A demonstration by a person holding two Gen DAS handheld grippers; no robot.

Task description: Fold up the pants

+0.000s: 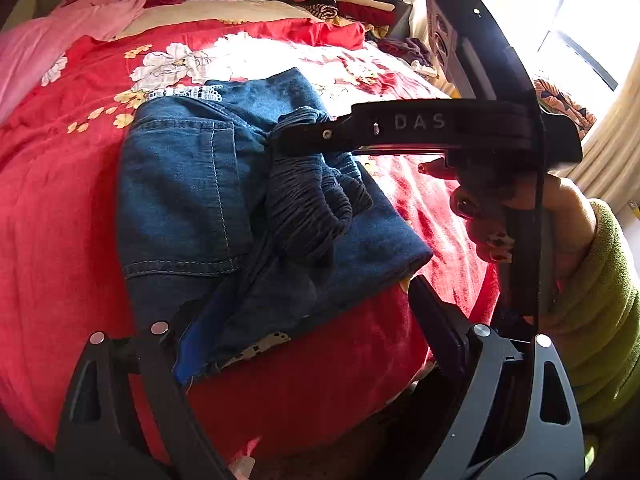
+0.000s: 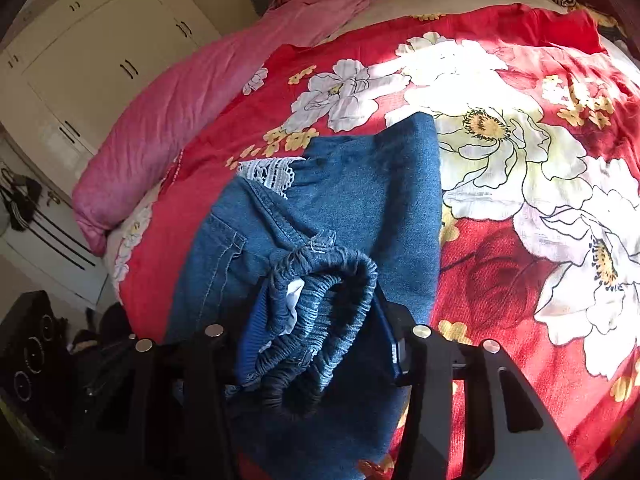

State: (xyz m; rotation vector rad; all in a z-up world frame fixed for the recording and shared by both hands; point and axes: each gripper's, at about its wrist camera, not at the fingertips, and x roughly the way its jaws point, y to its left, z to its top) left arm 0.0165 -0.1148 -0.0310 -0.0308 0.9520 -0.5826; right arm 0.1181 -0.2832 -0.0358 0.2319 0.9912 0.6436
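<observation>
Pants (image 1: 208, 200) lie on the bed (image 1: 60, 220), partly folded, bunched rather than flat. Your right gripper (image 2: 316, 344) is clamped on the elastic waistband (image 2: 320, 280). Your left gripper (image 1: 304, 320) stands wide apart, cloth between but unpressed. Final fold and flattening remain, I judge.
</observation>
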